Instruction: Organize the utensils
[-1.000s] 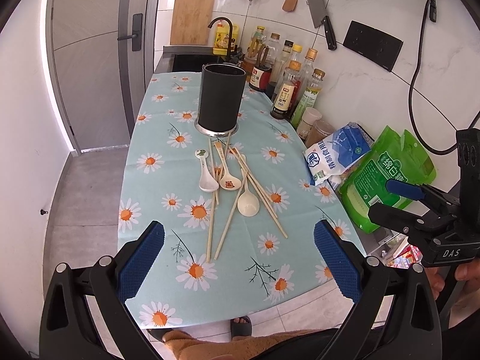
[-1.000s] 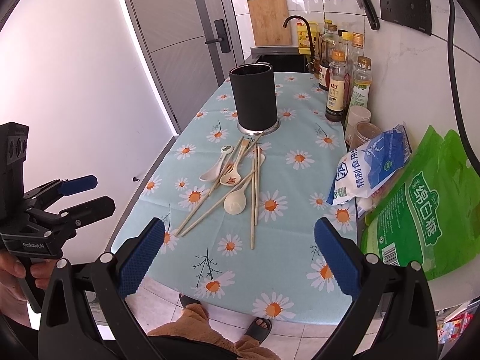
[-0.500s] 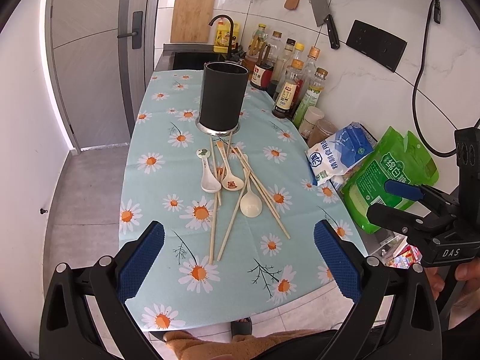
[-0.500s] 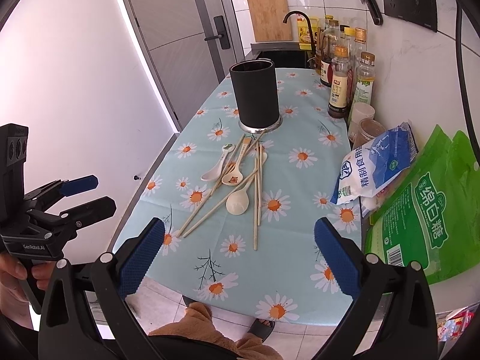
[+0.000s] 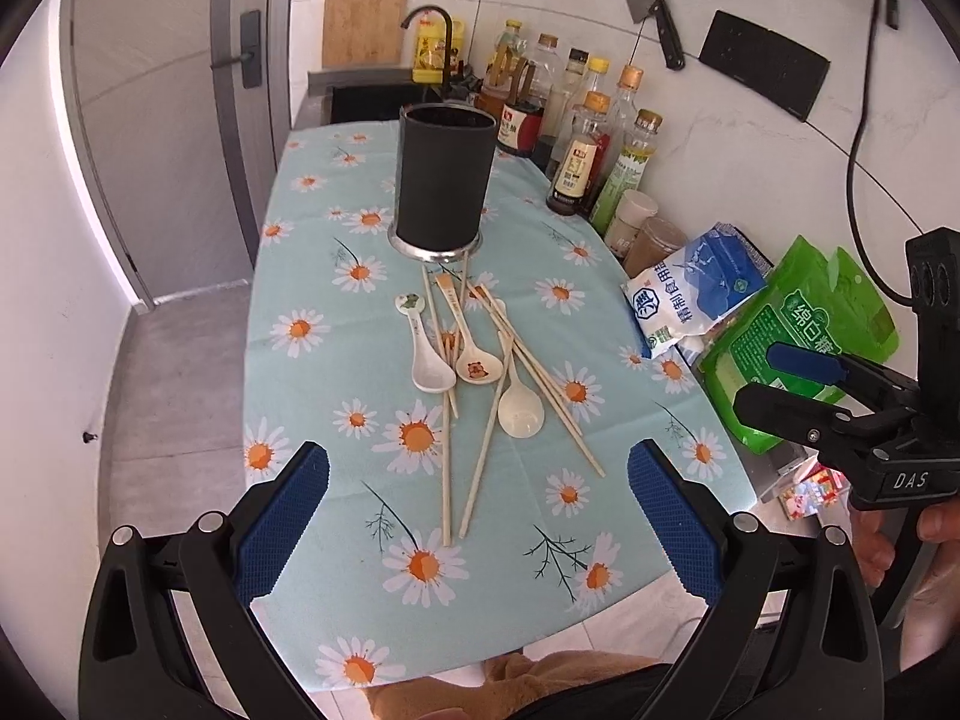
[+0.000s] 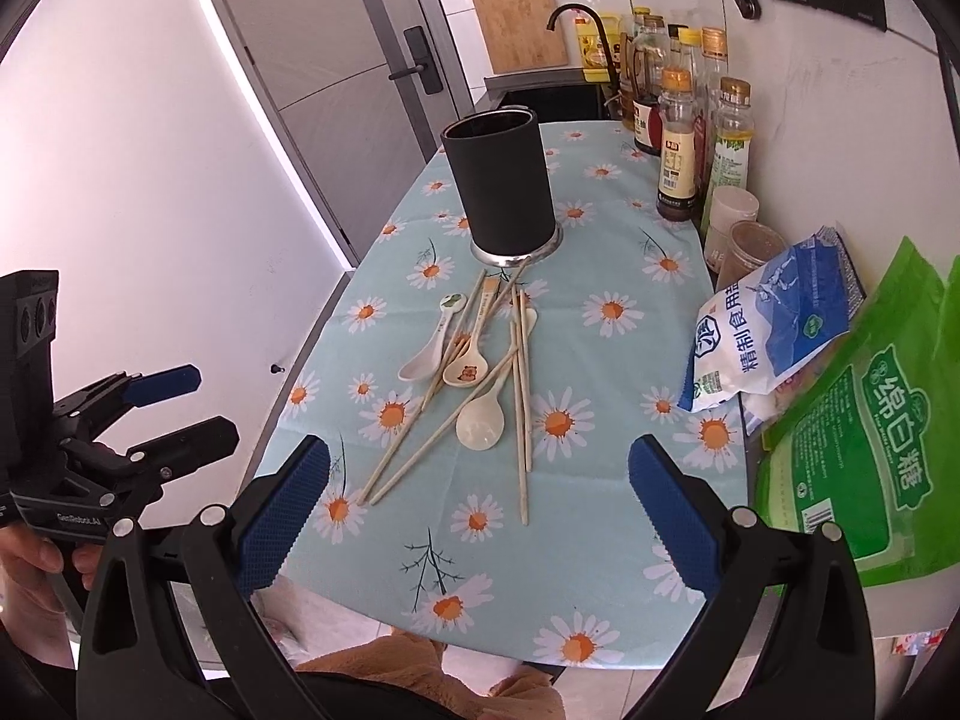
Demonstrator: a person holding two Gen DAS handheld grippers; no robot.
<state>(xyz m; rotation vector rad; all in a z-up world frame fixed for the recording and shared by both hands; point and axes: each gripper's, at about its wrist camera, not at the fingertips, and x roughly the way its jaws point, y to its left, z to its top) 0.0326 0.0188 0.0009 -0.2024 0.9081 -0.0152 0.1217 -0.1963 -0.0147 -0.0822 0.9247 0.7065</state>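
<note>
Currently, utensils: loose pile of pale wooden chopsticks (image 5: 480, 468) and three white ceramic spoons (image 5: 521, 405) lying flat on the daisy-print light-blue tablecloth (image 5: 312, 372), just in front of the holder, some sticks crossing over spoon handles.
Holder: tall black cylindrical utensil holder (image 5: 445, 183) upright on a silver base, beyond the pile; a few chopstick tips reach its base.
Left gripper (image 5: 477, 525): held above the near table edge, aimed along the table at the pile; blue-padded fingers (image 5: 282, 519) spread wide, nothing between them, touching nothing.
Right gripper (image 6: 477, 525): same pose to the right, over the near edge, fingers splayed and unloaded; from the left wrist view it sits off the table's right side, gripped by a bare hand (image 5: 900, 540).
Left hand (image 6: 36, 564): wrapped around the left tool's handle, off the table's left side.
Right edge: blue-white salt bag (image 6: 774, 336), green sugar bag (image 6: 864, 438).
Back: row of sauce bottles (image 5: 576, 150) by the wall, bamboo cutting board (image 5: 366, 15) behind the sink.
</note>
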